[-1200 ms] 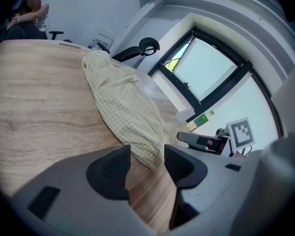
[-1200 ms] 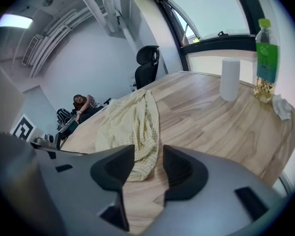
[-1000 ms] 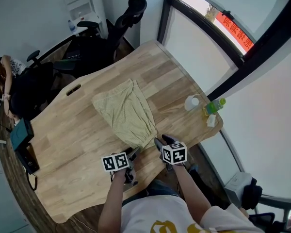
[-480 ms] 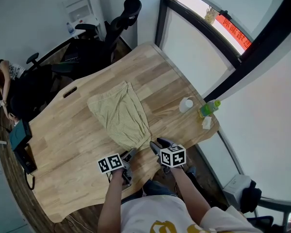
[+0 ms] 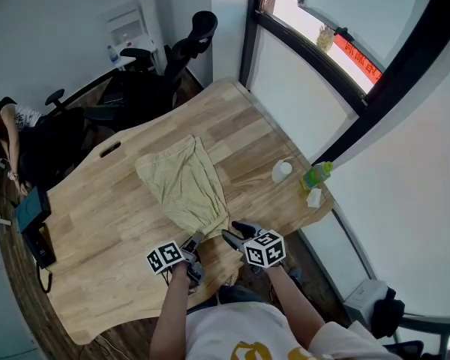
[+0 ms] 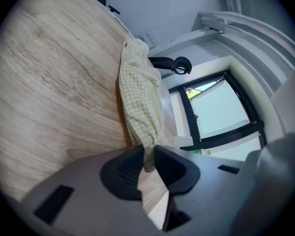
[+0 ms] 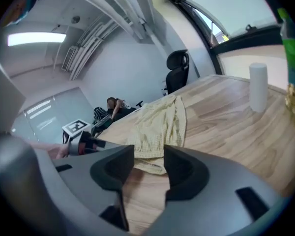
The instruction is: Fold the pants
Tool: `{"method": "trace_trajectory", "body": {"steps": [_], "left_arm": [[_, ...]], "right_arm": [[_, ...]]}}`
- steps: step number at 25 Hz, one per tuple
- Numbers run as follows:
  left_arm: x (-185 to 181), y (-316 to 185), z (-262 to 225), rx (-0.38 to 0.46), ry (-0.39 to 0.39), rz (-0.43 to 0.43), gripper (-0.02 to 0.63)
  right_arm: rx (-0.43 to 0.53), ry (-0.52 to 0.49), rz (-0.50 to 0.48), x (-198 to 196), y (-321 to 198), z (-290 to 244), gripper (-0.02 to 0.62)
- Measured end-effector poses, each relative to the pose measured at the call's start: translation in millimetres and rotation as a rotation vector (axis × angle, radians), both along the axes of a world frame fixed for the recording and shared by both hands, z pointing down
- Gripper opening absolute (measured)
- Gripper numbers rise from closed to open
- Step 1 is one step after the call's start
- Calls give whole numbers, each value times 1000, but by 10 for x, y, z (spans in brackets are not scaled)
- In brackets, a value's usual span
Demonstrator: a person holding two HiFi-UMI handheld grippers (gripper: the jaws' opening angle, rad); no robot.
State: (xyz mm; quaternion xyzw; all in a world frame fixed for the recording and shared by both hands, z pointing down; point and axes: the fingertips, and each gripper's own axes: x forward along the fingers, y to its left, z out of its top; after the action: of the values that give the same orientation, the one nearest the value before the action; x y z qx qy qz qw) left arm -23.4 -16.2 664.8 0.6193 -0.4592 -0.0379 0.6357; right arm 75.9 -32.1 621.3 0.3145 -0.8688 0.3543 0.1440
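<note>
The left gripper [image 6: 148, 157] has just been closing. Its two dark jaws now pinch a bunched corner of the pale yellow checked pants [image 5: 184, 183], and the cloth rises straight out from between the pads. From these jaws the pants stretch directly ahead and away across the wooden table [image 5: 97, 208]. Their long axis runs from the near edge toward the far end, so the gripped corner is the nearest point of the garment.

The gathered near edge of the pants runs to the right from that corner. It ends just in front of the right gripper [image 7: 149, 157]. That gripper's jaws stand apart and hold nothing. The gathered edge lies on the table just beyond the gap between their tips, close but not between the pads.

Both grippers sit side by side at the same near end. The left is already attached, and the right probably needs a short reach forward and down to take its corner. Any fold would then likely carry this end away along the long axis.
</note>
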Motion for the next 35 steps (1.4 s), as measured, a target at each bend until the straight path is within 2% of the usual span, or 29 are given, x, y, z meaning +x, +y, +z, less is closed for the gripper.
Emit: {"method": "trace_trajectory", "body": {"steps": [7, 12, 15, 17, 20, 23, 27, 28, 31, 35], "left_arm": [[16, -130, -299, 43, 82, -28, 71], [-6, -200, -380, 38, 90, -36, 71], [-22, -214, -403, 27, 110, -55, 69], [-20, -239, -436, 30, 139, -71, 69], [-4, -266, -482, 34, 163, -80, 69], [-7, -272, -520, 35, 173, -81, 69], [-21, -270, -544, 41, 179, -78, 69], [-32, -262, -547, 41, 180, -78, 69], [-43, -212, -559, 42, 178, -57, 69], [-40, -143, -604, 53, 181, 32, 69]], "right_arm": [[315, 308, -294, -261, 46, 39, 220], [441, 434, -434, -291, 4, 97, 236], [475, 510, -542, -331, 62, 232, 244], [507, 547, -561, -365, 42, 285, 249], [628, 619, -592, -424, -2, 312, 249], [648, 678, -631, -466, -35, 444, 249], [682, 727, -624, -488, -144, 471, 242], [698, 737, -615, -495, -168, 449, 221], [728, 752, -598, -506, -192, 387, 96], [686, 651, -627, -561, -103, 284, 64]]}}
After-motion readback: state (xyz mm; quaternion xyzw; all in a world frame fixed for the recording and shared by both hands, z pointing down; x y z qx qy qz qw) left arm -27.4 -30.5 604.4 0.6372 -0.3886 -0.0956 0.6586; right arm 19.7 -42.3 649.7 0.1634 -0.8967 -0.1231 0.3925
